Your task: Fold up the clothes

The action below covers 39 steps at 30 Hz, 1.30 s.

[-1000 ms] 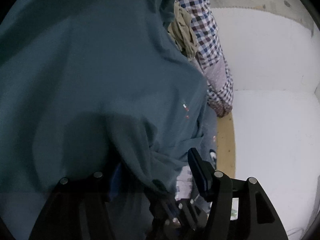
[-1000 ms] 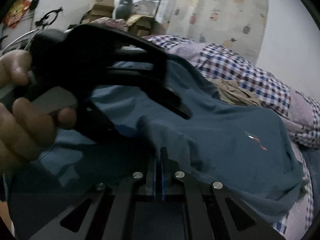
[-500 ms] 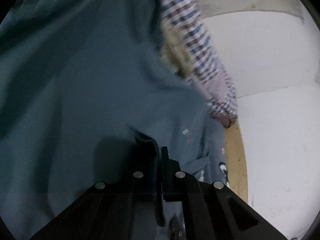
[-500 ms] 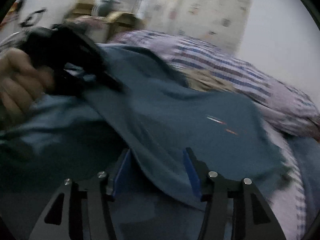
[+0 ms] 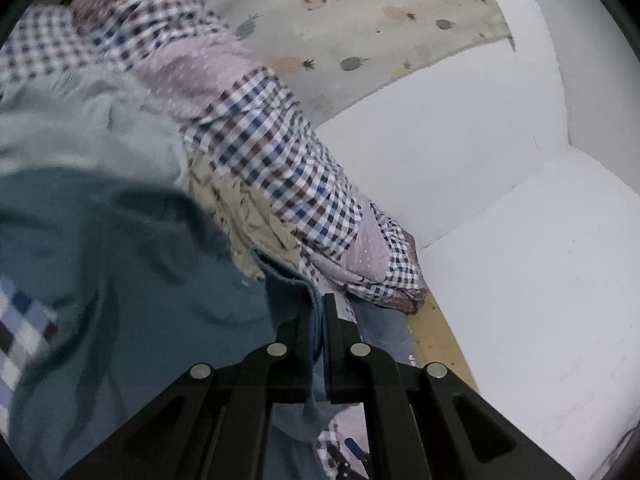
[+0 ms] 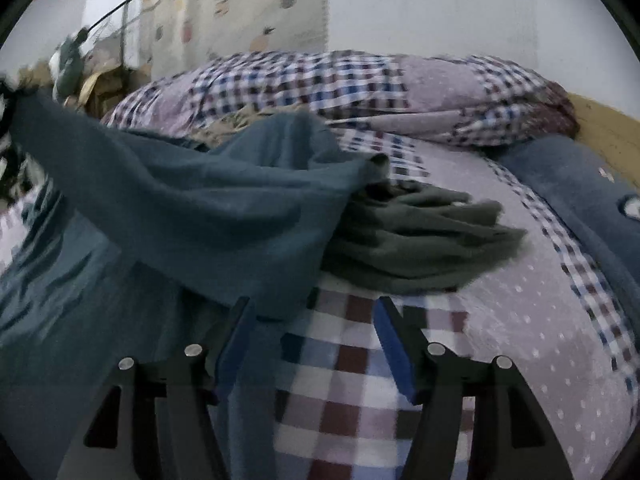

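Up close, the left gripper (image 5: 319, 316) is clamped on an edge of the teal shirt (image 5: 120, 280), lifting it over the checked bedspread (image 6: 400, 380). Its partner, the right gripper (image 6: 316, 344), hangs wide apart and empty beside a crumpled grey garment (image 6: 420, 240). Folding looks barely begun: the shirt is rumpled, not spread.

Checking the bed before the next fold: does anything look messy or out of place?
Yes. A dark green garment lies crumpled on the checked bedspread, partly under the teal shirt, and a tan one is bunched against the quilt.
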Tool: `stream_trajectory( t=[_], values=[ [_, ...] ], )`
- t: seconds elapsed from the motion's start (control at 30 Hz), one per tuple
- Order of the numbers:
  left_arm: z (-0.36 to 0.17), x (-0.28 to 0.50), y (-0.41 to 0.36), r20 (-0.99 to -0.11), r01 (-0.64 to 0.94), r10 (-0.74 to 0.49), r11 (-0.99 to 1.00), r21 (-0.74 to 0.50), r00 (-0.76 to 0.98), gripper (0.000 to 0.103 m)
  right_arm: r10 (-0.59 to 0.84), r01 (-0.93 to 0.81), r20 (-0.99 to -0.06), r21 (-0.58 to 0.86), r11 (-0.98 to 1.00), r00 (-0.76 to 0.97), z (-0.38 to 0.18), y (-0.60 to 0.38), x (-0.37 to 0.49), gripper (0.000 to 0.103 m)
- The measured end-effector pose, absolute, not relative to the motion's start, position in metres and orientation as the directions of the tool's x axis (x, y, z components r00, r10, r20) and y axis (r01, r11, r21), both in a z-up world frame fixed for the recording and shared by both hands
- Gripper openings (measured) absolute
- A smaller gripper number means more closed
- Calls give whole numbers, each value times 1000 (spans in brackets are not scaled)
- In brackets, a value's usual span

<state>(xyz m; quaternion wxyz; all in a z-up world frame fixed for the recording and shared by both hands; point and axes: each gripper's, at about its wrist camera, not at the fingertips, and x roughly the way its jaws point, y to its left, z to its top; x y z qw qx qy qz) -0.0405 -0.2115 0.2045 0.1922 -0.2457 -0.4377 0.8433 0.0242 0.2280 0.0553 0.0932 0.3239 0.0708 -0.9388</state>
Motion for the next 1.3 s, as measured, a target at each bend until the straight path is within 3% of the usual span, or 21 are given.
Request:
stream_trajectory(
  t=[0.27,0.4,0.47,0.53,0.57,0.7,0.83,1.1,1.2,1.3],
  values=[
    [243,-29,-222,-125,-208,544,-509,-836,-829,2,-110,278,-705,-128,-952,-701,30,204,-1,66],
    [254,-31,-232,-187,-147,445,-615,-775,-876,2,-47,217,-721,-145,-965,-691,24,209,-9,62],
    [249,-31,-245,-229,-77,372,-651,-755,-899,2,33,143,-720,-181,-973,-693,24,222,-9,59],
    [240,-31,-259,-249,-30,332,-652,-757,-910,2,147,31,-711,-231,-972,-688,27,239,-10,39],
    [236,-32,-264,-249,-24,327,-647,-762,-911,2,181,-18,-711,-231,-973,-680,28,249,-10,37],
    [223,-37,-259,-273,-17,341,-652,-758,-900,2,42,5,-686,-67,-998,-727,46,265,-4,39],
    [228,-42,-243,-282,-40,368,-666,-745,-886,2,-168,241,-648,-25,-970,-743,53,226,7,58],
    [275,-34,-228,-246,-107,390,-693,-713,-888,2,-124,295,-731,-109,-949,-671,21,194,-28,57],
    [290,-30,-226,-237,-119,376,-716,-688,-896,2,-23,149,-697,-121,-981,-717,27,211,-37,49],
    [293,-27,-230,-244,-95,335,-742,-664,-910,1,76,-4,-706,-103,-995,-704,24,247,-32,48]
  ],
)
